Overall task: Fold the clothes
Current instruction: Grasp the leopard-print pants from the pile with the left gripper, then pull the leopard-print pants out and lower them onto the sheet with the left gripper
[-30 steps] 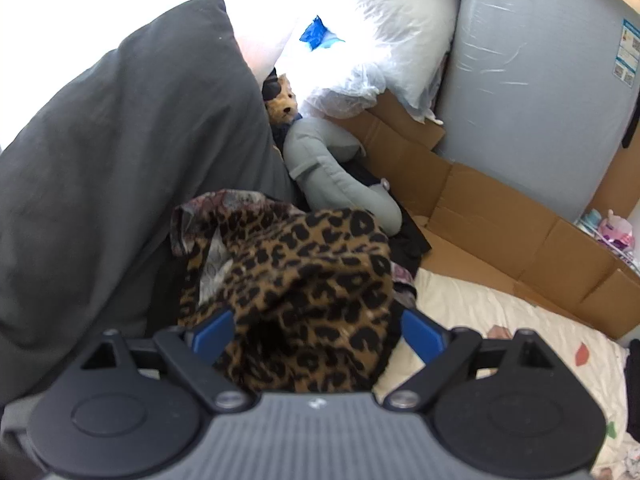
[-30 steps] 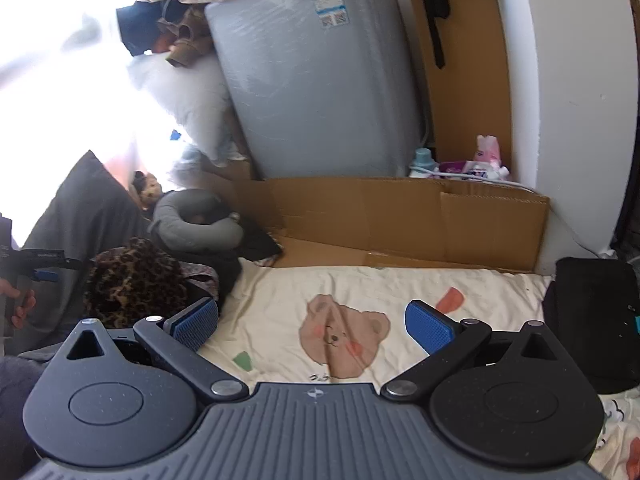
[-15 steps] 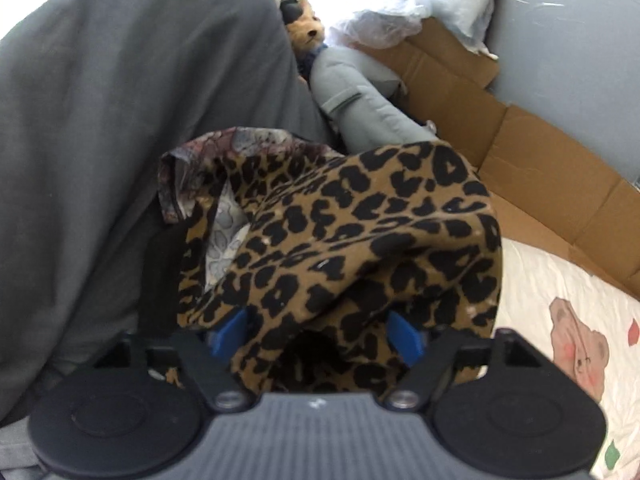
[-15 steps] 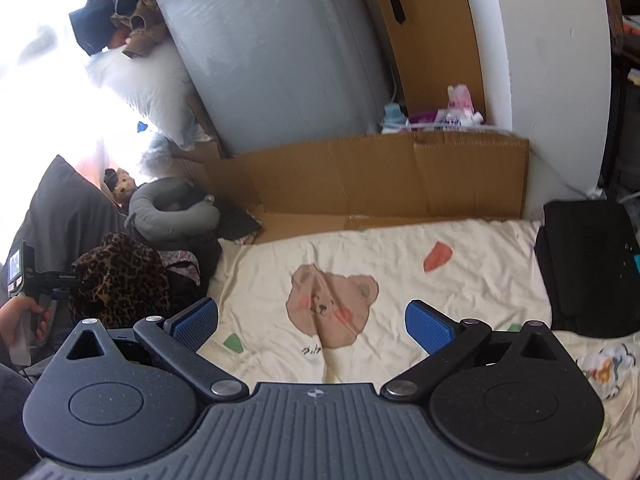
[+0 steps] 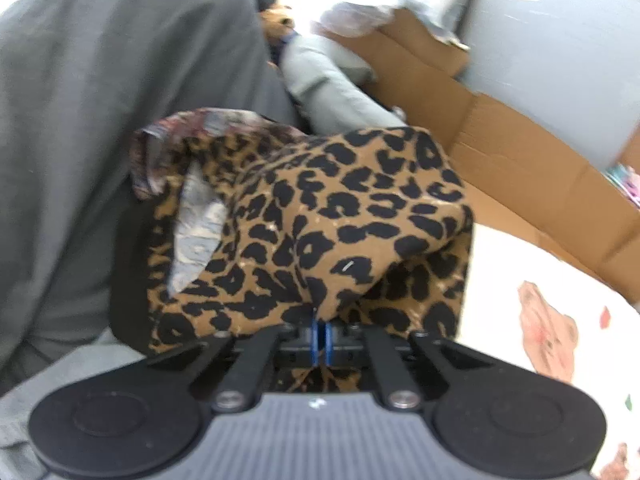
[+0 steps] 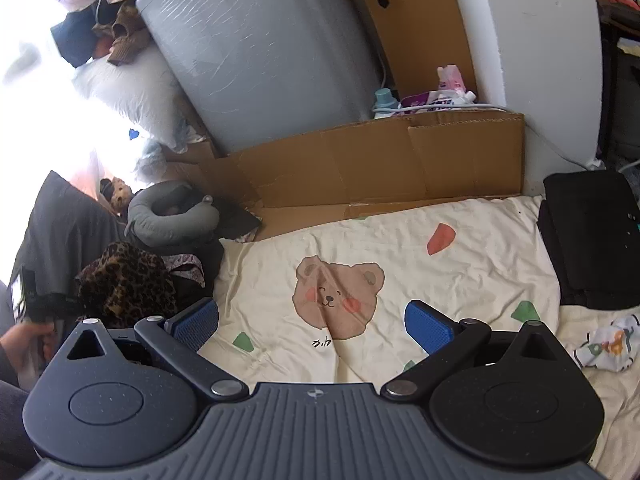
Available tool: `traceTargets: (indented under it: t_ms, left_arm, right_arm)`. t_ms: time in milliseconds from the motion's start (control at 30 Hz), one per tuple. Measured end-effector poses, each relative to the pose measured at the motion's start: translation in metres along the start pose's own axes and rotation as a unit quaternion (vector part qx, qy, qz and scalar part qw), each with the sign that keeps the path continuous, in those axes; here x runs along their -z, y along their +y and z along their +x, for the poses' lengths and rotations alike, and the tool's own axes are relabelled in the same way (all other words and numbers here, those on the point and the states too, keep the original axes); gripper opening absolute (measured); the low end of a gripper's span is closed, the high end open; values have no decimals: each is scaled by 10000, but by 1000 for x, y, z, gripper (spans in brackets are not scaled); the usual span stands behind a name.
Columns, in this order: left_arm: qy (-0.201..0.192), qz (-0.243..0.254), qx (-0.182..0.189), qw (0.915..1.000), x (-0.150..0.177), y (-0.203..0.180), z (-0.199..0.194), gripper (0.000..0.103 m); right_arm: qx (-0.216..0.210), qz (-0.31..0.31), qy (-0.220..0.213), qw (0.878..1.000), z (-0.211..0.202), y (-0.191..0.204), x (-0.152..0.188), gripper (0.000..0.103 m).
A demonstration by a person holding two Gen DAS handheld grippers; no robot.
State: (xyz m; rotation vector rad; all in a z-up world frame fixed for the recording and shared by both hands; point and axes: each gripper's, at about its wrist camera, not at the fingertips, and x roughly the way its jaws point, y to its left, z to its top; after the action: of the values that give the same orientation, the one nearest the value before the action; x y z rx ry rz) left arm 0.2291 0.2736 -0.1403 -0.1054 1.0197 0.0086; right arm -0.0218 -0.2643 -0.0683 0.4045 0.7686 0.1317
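A crumpled leopard-print garment (image 5: 320, 224) fills the middle of the left wrist view, heaped on dark clothes beside a grey pillow (image 5: 100, 112). My left gripper (image 5: 322, 340) is shut on a fold of the leopard cloth, its blue pads pressed together with fabric pinched between them. The right wrist view shows the same leopard garment (image 6: 128, 280) at the left edge of the bed. My right gripper (image 6: 312, 320) hovers open over the cream bear-print sheet (image 6: 400, 248), with nothing between its fingers.
A grey neck pillow (image 6: 172, 216) and a small plush toy (image 6: 118, 196) lie behind the clothes pile. Cardboard (image 6: 380, 160) lines the wall by a grey wrapped mattress (image 6: 260, 52). A black bag (image 6: 592, 236) sits at the right; a small printed cloth (image 6: 608, 340) lies near it.
My left gripper dropped onto the leopard garment and its jaws went from wide open to shut on a fold. The right gripper tilted slightly and stayed open.
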Motion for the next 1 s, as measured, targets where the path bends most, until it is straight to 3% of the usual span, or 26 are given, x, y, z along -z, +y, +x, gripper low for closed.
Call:
traceTargets:
  t_ms: [367, 633, 1000]
  left_arm:
    - [17, 143, 761, 9970, 32, -45, -42, 2]
    - [38, 510, 1072, 9929, 42, -75, -84, 2]
    - [-13, 650, 1492, 9867, 60, -124, -120, 1]
  right_arm:
    - [-247, -229, 99, 9994, -24, 7, -30, 102]
    - [-860, -250, 142, 9959, -16, 8, -22, 102]
    - [-918, -184, 291, 9952, -2, -1, -15, 102]
